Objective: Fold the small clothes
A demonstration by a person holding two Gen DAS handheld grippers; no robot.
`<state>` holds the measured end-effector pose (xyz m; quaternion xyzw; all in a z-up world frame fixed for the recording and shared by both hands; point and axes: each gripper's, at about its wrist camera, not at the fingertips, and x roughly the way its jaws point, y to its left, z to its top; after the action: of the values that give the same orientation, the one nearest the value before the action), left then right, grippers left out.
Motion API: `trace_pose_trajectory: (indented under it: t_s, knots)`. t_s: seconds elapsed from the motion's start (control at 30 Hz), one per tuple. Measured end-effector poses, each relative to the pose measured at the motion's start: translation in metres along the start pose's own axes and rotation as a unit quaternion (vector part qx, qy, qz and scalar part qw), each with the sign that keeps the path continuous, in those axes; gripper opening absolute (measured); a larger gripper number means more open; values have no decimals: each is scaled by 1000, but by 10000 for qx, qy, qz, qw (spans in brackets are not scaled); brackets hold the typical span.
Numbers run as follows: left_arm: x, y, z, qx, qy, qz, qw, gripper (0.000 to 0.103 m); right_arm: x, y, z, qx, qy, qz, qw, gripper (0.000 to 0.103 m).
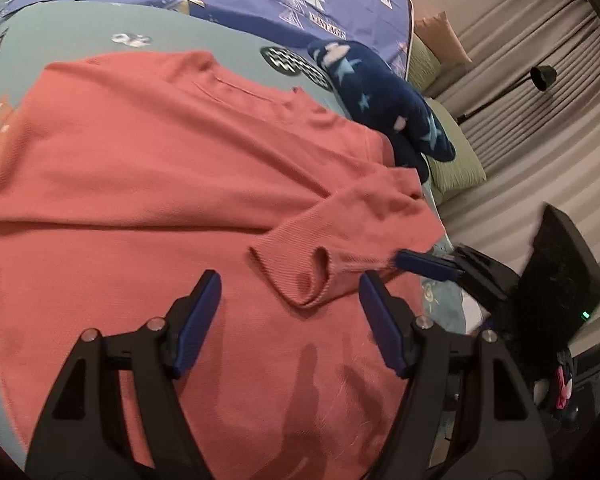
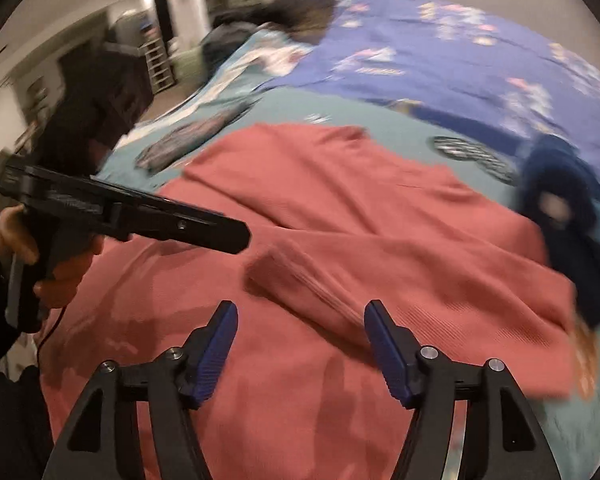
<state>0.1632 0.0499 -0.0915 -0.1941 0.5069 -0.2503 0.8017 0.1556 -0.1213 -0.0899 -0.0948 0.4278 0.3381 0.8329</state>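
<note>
1. Folding coral sweater (image 1: pixel 148 168), flat on the bed (image 1: pixel 60 36); sleeve (image 1: pixel 340 232) already across its body.
2. My left gripper (image 1: pixel 290 292) and right gripper (image 2: pixel 300 324): both wide open, empty.
3. Next: pinch 2 hem corners, keep edges aligned.

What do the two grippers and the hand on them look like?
Both the left gripper and the right gripper have black angular frames, silver pivot bolts and ribbed blue finger pads. A bare hand with a dark sleeve grips a black handle.
</note>
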Motion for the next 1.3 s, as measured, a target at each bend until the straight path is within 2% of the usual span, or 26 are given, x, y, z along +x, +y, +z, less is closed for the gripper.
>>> trace_pose_trajectory:
  t_s: [0.1,0.17,0.27,0.3,0.37,0.47,0.6,0.7,0.8,0.83,0.87,0.93,1.0,1.17,1.2,1.23,1.27,1.3]
  knots:
    - [-8,10,2,-105,-90,86,9999,71,21,-16,11,411,140,417,9982,67]
    - [-10,16,3,-173,-133,137,9997,71,30,-22,9,691,343,839,9935,68]
    - [-10,21,5,-193,-144,112,9996,71,17,-12,-5,410,389,1385,9887,69]
    - [-9,21,6,-172,-133,103,9997,71,10,-7,-11,329,464,1739,9831,69]
    - [-6,19,7,-111,-86,55,9999,71,-3,3,-21,206,551,2098,9760,68]
    - [4,11,5,-14,75,-156,9998,71,-23,4,-28,196,353,1718,9843,68]
    - [25,-3,4,115,314,-224,9992,71,-34,-29,-15,925,-151,1218,9881,68]
    - [28,-8,4,53,290,-229,9993,71,-18,-68,-6,1847,-302,971,9775,68]
    - [18,-8,3,80,194,-248,9995,71,9,-91,-13,2640,31,990,9594,66]
    - [15,-8,3,104,174,-207,9996,71,15,-90,-19,2624,147,1111,9584,58]
    - [13,-6,2,121,169,-167,9996,71,15,-83,-21,2443,192,1164,9625,55]
    - [13,-3,1,108,231,-128,9996,71,6,-62,-28,1864,227,1258,9741,55]
    - [20,0,0,62,371,-143,9992,71,-3,-45,-36,1515,297,1363,9786,55]
    - [38,-13,-1,255,385,-263,9986,71,-17,-42,-49,1737,248,1190,9773,55]
    - [42,-18,-1,315,403,-357,9981,69,-21,-44,-51,1816,191,1084,9772,55]
    - [45,-21,-1,375,413,-428,9975,46,-24,-45,-52,1893,132,953,9772,55]
    - [49,-25,0,423,472,-489,9968,5,-35,-46,-59,1984,62,840,9765,55]
    - [51,-28,0,416,527,-536,9963,6,-40,-51,-62,2110,-16,729,9748,55]
